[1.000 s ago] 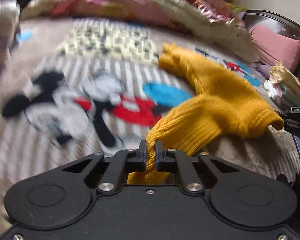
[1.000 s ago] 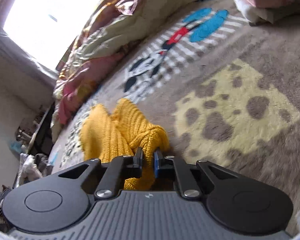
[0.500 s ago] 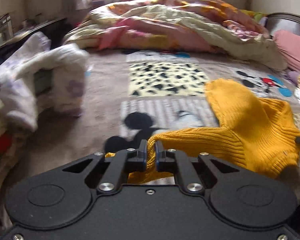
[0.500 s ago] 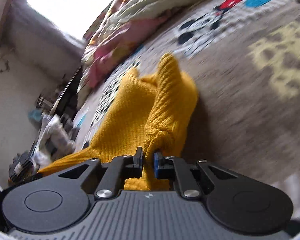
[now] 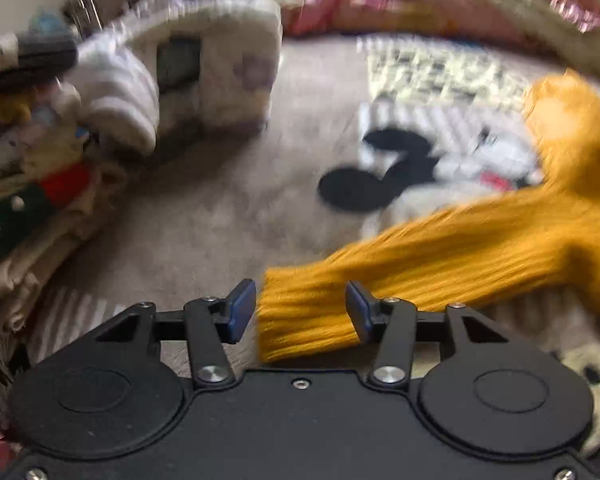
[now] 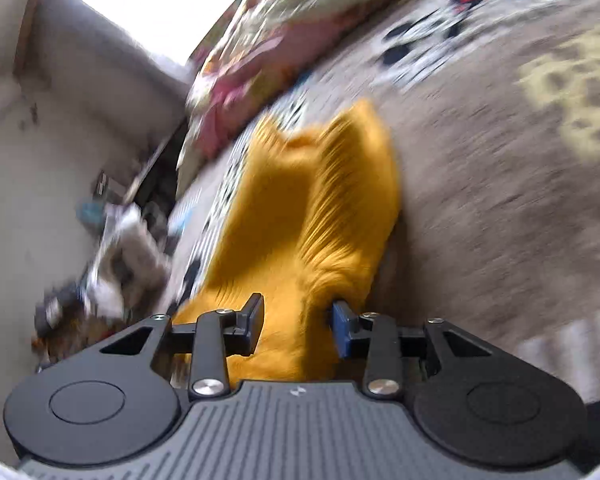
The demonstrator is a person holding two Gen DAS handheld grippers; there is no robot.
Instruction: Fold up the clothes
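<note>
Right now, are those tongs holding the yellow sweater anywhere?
No. Both the left tongs and right tongs stand open around the mustard knit sweater, gripping nothing.

Sweater (image 5: 480, 248) lies on blanket (image 5: 220, 208), its sleeve end between left gripper (image 5: 300, 312) jaws; clothes pile (image 5: 40, 152) along blanket's left edge.

Left claw (image 5: 301, 312) fingers spread wide, right claw (image 6: 297, 322) likewise parted, both low

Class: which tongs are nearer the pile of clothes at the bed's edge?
Left. The left tongs sit beside the clothes pile; the right tongs see it farther off, beyond the yellow sweater.
</note>
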